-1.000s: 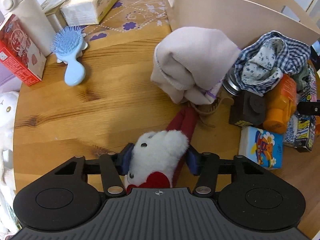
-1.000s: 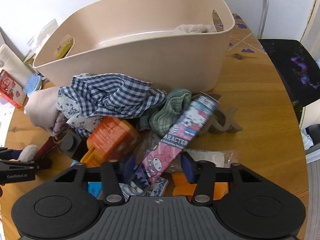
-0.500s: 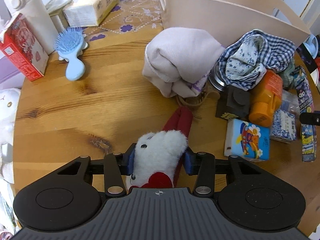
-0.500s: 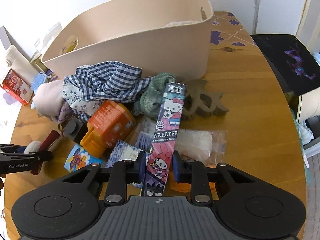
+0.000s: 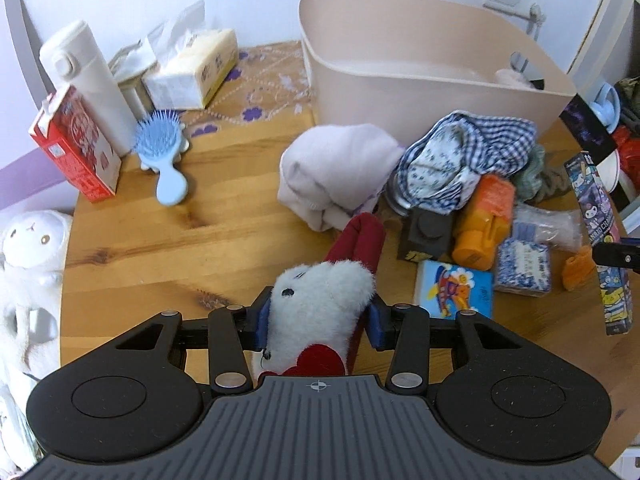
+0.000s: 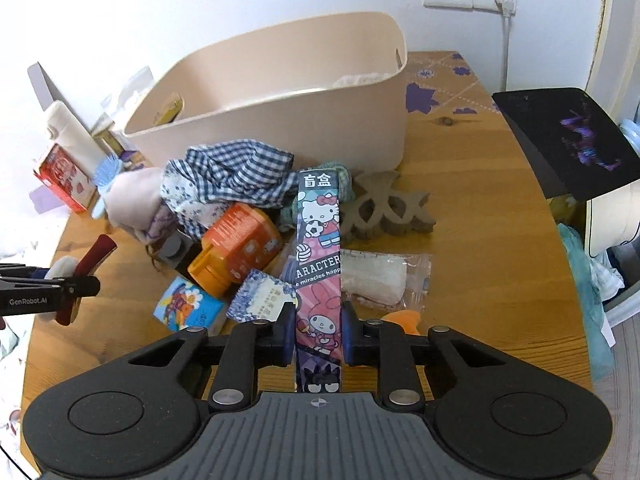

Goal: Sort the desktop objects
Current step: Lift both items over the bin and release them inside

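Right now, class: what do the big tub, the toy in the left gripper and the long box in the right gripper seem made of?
Tub: apparently matte beige plastic, smooth thin walls. Toy: white plush, fuzzy pile. Long box: probably glossy printed cardboard, sharp folded edges.

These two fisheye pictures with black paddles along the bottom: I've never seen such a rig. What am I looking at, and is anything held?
There is no robot arm. A person holds a two-finger gripper in each hand, and a camera on each gripper looks forward along its fingers; the black shape at the bottom is the gripper itself.

In the left wrist view, the left gripper is shut on a white plush toy with red parts. In the right wrist view, the right gripper grips a long cartoon-printed box, its jaws closing on it.

On the wooden table stands a beige bin, with a pile in front: checked cloth, an orange container, small boxes.
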{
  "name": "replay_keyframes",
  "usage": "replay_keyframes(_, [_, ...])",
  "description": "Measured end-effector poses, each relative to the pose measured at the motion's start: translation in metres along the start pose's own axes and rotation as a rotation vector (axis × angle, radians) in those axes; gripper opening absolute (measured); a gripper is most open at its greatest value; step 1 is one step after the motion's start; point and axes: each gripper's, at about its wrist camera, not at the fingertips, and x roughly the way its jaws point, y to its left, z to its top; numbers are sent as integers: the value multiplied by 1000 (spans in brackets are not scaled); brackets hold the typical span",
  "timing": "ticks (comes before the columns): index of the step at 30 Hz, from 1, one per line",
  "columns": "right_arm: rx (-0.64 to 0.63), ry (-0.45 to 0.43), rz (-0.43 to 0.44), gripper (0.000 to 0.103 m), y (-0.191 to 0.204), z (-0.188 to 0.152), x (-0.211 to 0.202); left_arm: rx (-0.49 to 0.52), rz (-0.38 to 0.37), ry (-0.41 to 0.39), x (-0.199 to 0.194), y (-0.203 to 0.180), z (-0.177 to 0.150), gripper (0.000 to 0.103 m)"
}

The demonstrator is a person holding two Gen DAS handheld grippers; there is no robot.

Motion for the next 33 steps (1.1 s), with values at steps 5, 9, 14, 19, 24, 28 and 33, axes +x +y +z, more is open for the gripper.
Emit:
replay_keyframes(5, [-15,-50,10,21,2,4,-18,26,-13,-27,-15,-7,8,45])
replay_keyframes(9, [-44,-111,-23,21,3,14,-35,44,-22,-68,-30,-16,20,45])
replay_keyframes(14, [-52,-169,-22,21,-3,31,-51,78,-30,-125,-47,-30,40,45])
replay_keyframes(19, [-71,-205,-24,21,-6,49,-56,101,-35,-173,-55,-46,62,45])
replay_keyframes(24, [-94,-229,-20,21,-9,67,-55,111,-35,-208,-56,-59,88,45])
replay_keyframes(28, [-123,-245,-23,21,-13,84,-54,103,-36,-231,-52,-69,111,45])
replay_keyframes(33, [-179,-266,-36,21,-18,109,-50,93,-26,-233,-39,-80,133,45])
